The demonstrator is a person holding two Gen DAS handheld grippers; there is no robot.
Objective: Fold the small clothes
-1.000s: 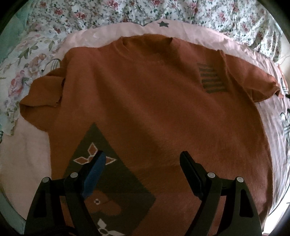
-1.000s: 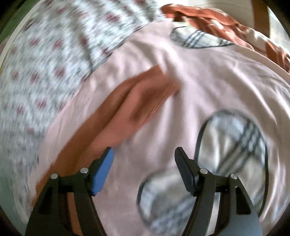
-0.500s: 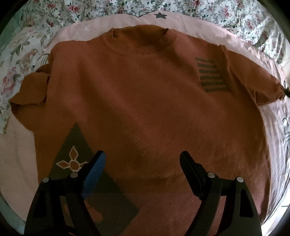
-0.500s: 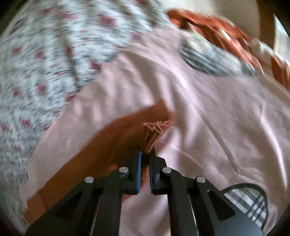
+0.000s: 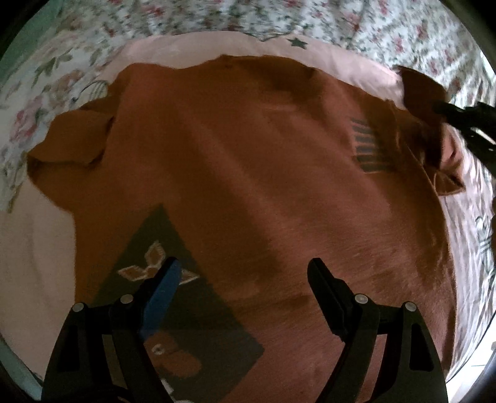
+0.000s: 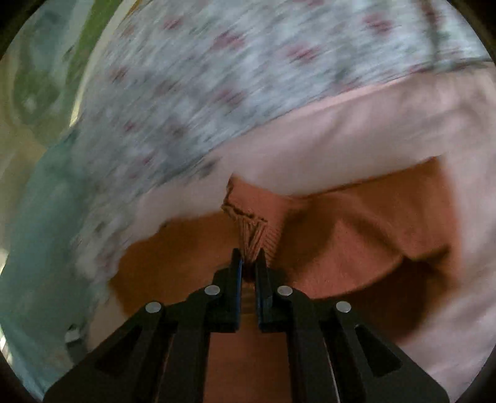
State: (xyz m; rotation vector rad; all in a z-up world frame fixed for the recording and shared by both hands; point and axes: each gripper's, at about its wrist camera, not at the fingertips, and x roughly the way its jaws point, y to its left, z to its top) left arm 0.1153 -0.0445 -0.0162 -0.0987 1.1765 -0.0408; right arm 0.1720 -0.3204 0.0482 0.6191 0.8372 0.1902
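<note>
- Rust-orange sweater lies front-up, spread over a pink sheet; the sheet sits on a floral bedspread on the bed.
- Neckline points to the top of the left wrist view, hem runs toward the camera.
- Sweater graphics: dark striped patch on the chest at picture right, dark diamond panel with a pale leaf motif low at picture left.
- Left gripper hovers over the lower body of the sweater, jaws wide apart, nothing between them. Blue pad on the picture-left finger sits over the diamond panel; I can't tell whether the tips touch the knit.
- Sleeve at picture left lies flat, rumpled, cuff end over the edge of the pink sheet.
- Right gripper has its jaws clenched on the ribbed cuff of the other sleeve; bunched rib knit sticks out just past the tips.
- In the left wrist view that gripper enters from the right edge, and the sleeve it holds is lifted off the sheet and pulled in over the shoulder, with a fold beside the striped patch.
- Right wrist view is motion-blurred: bedspread across the top, pink sheet mid-frame, orange knit under and beside the jaws.
- Small dark star printed on the pink sheet just above the neckline.
</note>
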